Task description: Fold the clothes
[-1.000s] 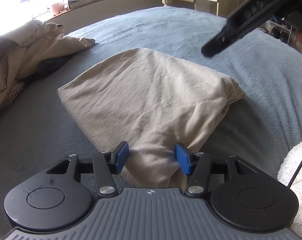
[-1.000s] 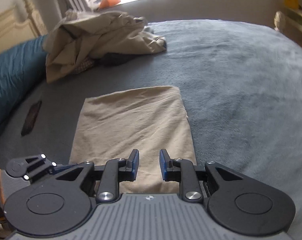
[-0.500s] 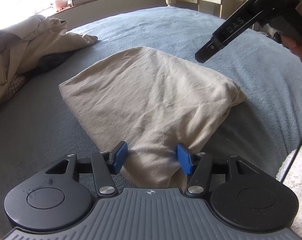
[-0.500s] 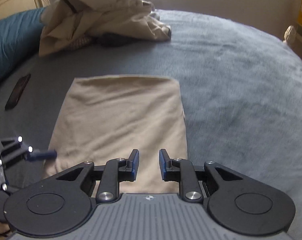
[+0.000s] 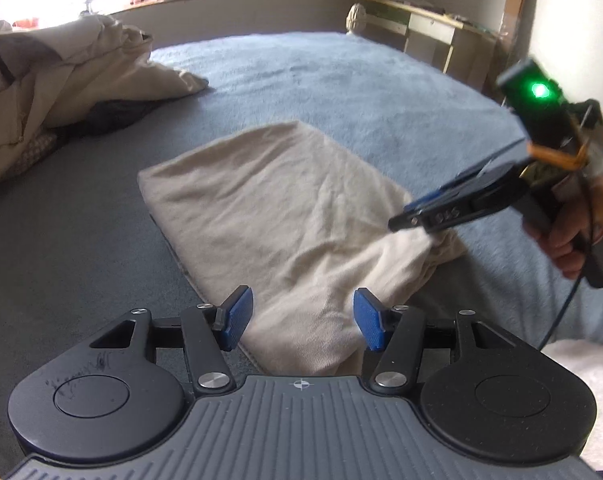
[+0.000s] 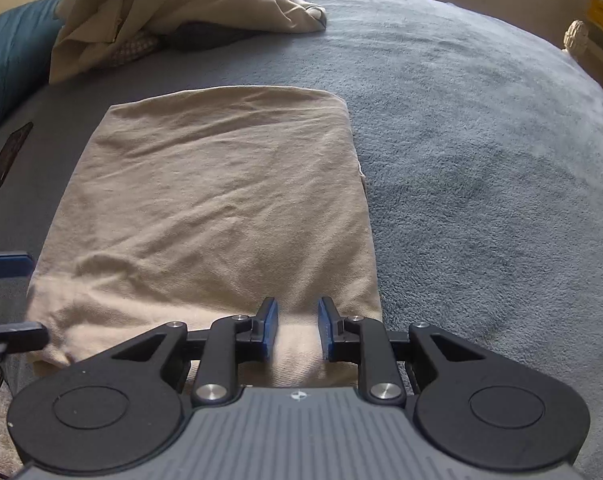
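Note:
A beige garment [image 5: 285, 216], folded into a rectangle, lies flat on the grey-blue bed cover [image 5: 341, 80]. My left gripper [image 5: 301, 316] is open and straddles the near left end of the cloth without closing on it. In the left wrist view a hand [image 5: 573, 232] holds my right gripper [image 5: 405, 220] just over the garment's bunched near right corner. From the right wrist view the garment [image 6: 221, 200] stretches away, and the right gripper [image 6: 297, 326] hovers over its near edge, narrowly open, cloth showing in the gap. The left gripper's fingers [image 6: 9, 264] poke in at the left edge.
A heap of unfolded beige clothes [image 6: 173, 12] lies at the far left of the bed beside a teal pillow [image 6: 9, 48]. A dark phone [image 6: 5, 156] rests left of the garment. A white fluffy item [image 5: 581, 380] sits near right, and a desk [image 5: 429, 28] stands beyond the bed.
The right gripper has come down and forward from above the bed to the garment's near right corner. The left gripper stayed open at the near end, turning slightly.

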The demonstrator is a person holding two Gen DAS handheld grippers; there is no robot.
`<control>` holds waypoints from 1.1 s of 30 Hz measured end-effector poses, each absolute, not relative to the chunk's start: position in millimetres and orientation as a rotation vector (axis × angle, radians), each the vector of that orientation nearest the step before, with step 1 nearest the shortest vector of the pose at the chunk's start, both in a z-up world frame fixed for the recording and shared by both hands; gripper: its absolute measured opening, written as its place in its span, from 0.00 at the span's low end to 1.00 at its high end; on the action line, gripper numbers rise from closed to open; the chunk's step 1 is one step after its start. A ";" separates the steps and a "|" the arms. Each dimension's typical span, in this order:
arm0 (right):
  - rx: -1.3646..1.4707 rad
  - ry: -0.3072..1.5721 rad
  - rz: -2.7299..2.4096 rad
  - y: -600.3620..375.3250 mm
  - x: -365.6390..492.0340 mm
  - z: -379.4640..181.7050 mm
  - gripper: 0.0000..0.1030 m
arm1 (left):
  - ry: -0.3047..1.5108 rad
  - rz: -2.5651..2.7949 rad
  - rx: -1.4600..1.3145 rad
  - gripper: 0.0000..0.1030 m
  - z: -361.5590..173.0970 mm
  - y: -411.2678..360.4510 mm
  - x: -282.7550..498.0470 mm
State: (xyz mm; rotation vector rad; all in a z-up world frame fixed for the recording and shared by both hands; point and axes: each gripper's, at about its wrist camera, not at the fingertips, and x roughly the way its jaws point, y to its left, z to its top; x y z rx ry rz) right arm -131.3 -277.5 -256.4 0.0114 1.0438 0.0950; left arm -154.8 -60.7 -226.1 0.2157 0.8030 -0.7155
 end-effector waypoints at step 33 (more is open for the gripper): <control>0.072 0.984 0.136 -277.0 -61.1 -234.0 0.23 | 1.109 -0.432 0.098 0.66 -261.8 -67.8 -70.2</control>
